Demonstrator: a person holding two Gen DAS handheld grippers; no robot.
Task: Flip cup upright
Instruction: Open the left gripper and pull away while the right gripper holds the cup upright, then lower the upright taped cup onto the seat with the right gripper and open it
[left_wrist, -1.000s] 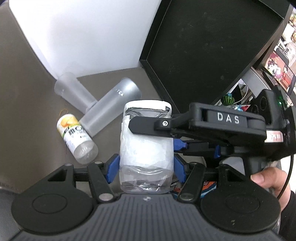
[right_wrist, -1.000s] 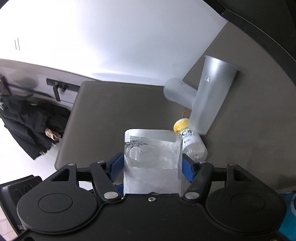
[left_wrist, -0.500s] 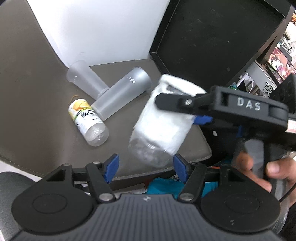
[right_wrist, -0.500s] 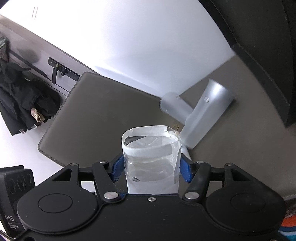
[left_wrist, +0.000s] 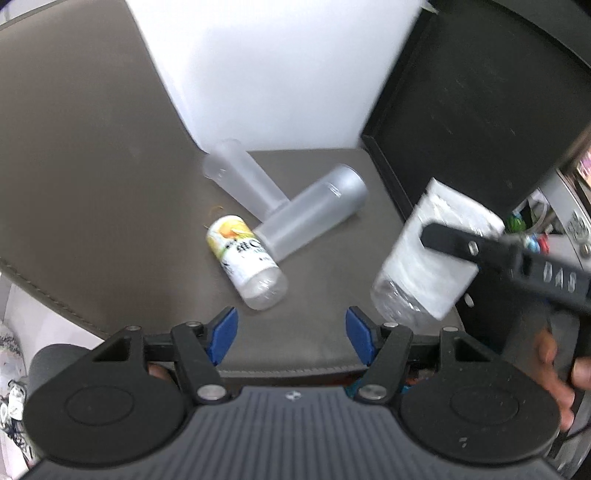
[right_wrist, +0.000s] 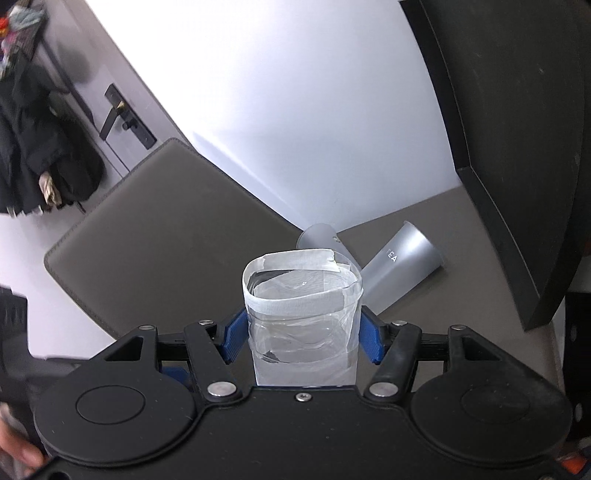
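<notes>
A clear plastic cup wrapped in white tape (right_wrist: 303, 317) sits between my right gripper's (right_wrist: 301, 332) blue pads, which are shut on it, rim pointing away from the camera. In the left wrist view the same cup (left_wrist: 428, 258) hangs tilted in the air at the right, above the grey mat's (left_wrist: 92, 221) edge, with the right gripper's (left_wrist: 443, 243) black finger across it. My left gripper (left_wrist: 291, 328) is open and empty, low over the mat's near edge.
Two frosted cups (left_wrist: 310, 218) (left_wrist: 240, 181) lie on their sides on the mat, with a small yellow-labelled bottle (left_wrist: 243, 262) beside them. They also show in the right wrist view (right_wrist: 402, 266). A black panel (left_wrist: 480, 92) stands at the right, a white wall behind.
My left gripper has let go of the taped cup and pulled back and left. My right gripper has carried the cup to the right and up, turning it.
</notes>
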